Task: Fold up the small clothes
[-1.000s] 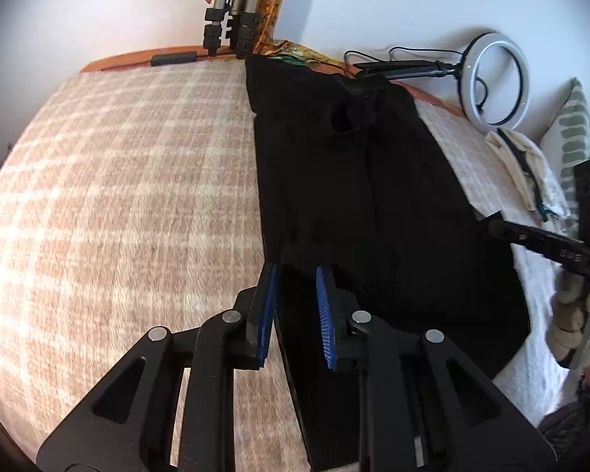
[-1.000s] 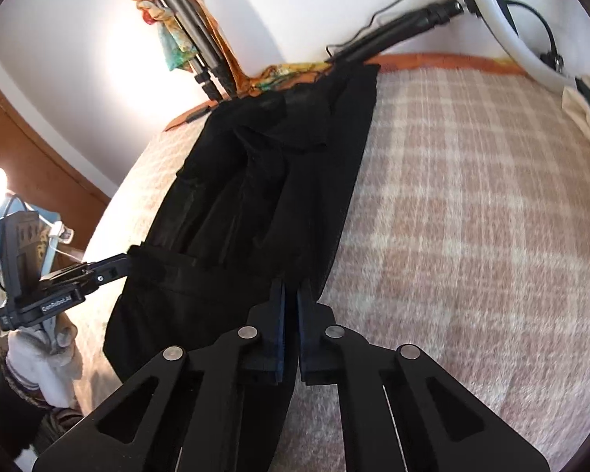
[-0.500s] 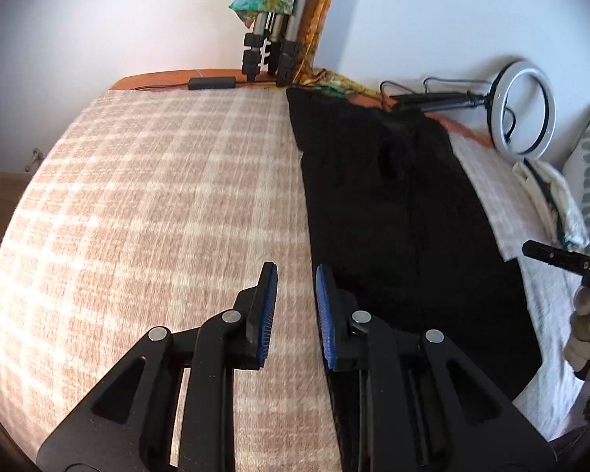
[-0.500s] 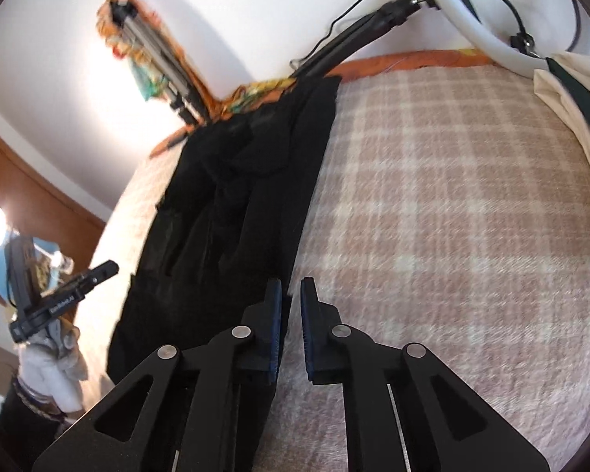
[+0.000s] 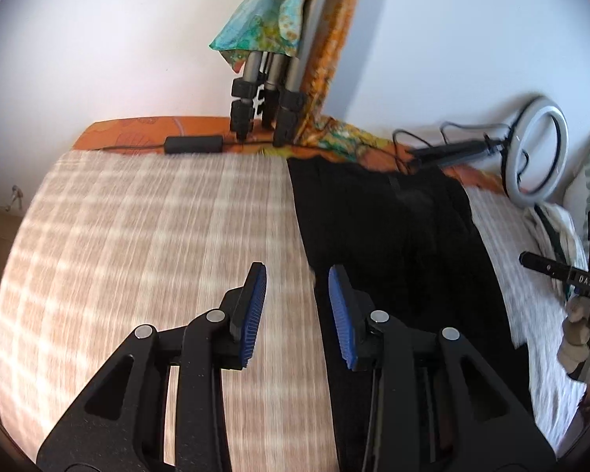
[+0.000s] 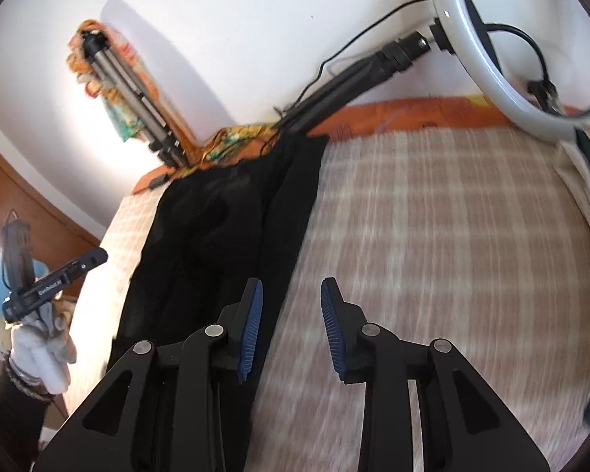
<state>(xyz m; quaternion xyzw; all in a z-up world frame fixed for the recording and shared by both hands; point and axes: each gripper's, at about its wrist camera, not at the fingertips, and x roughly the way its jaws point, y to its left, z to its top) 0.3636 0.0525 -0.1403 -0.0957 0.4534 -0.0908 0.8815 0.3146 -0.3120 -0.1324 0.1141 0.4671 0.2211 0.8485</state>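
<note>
A black garment (image 5: pixel 397 244) lies folded lengthwise in a long strip on the checked blanket (image 5: pixel 157 236). It also shows in the right wrist view (image 6: pixel 232 228). My left gripper (image 5: pixel 297 306) is open and empty, above the garment's left edge. My right gripper (image 6: pixel 291 314) is open and empty, above the garment's right edge and the blanket (image 6: pixel 432 236). Each view shows the other hand-held gripper off to the side: the right one (image 5: pixel 562 271) and the left one (image 6: pixel 51 283).
A tripod draped with a colourful cloth (image 5: pixel 267 90) stands at the bed's head by the wall. A ring light (image 5: pixel 537 153) on a black stand lies at the far right, beside a cream cloth (image 5: pixel 550 228). An orange bed edge (image 6: pixel 393 118) borders the blanket.
Both grippers let go of the black garment and opened wider. Both have lifted and pulled back, the left towards the garment's left edge, the right towards its right edge.
</note>
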